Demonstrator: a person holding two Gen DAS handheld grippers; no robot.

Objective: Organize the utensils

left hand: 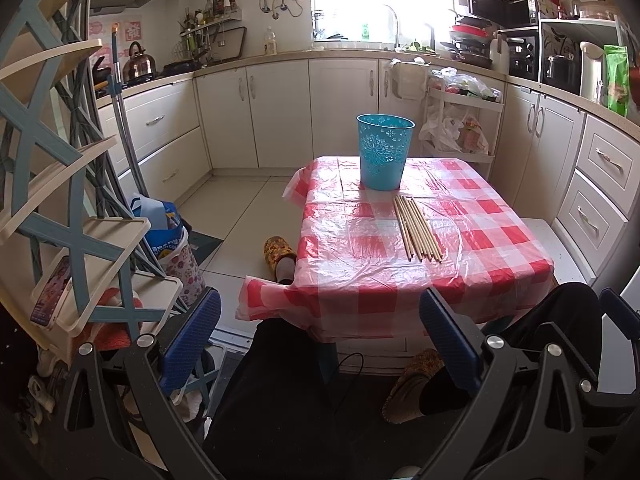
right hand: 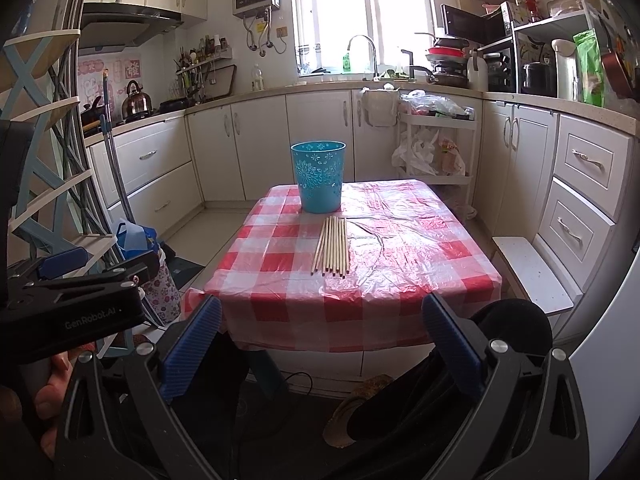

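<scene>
Two fisheye views look over the same small table covered in a red-and-white checked plastic cloth. A bundle of wooden chopsticks lies flat near the middle of the cloth, side by side, its far ends just short of a blue plastic basket that stands upright toward the far edge.

Only the right wrist view shows the other tool: the left gripper's black body, held in a hand, sits low at that picture's left edge, below table height. The same view shows a white bench beside the table's right side. The left wrist view alone shows a slippered foot on the floor left of the table, a blue-framed shelf rack close on the left, and a sliver of the right tool at its right edge.

The left gripper is spread wide with nothing between its blue pads. The right gripper is likewise wide and holds nothing. Both hang below and short of the table's near edge, above the person's dark-clothed legs. The chopsticks lie well apart from either tool, ahead and higher, slightly right of centre for the left gripper and almost dead centre for the right, with the basket beyond them.
</scene>
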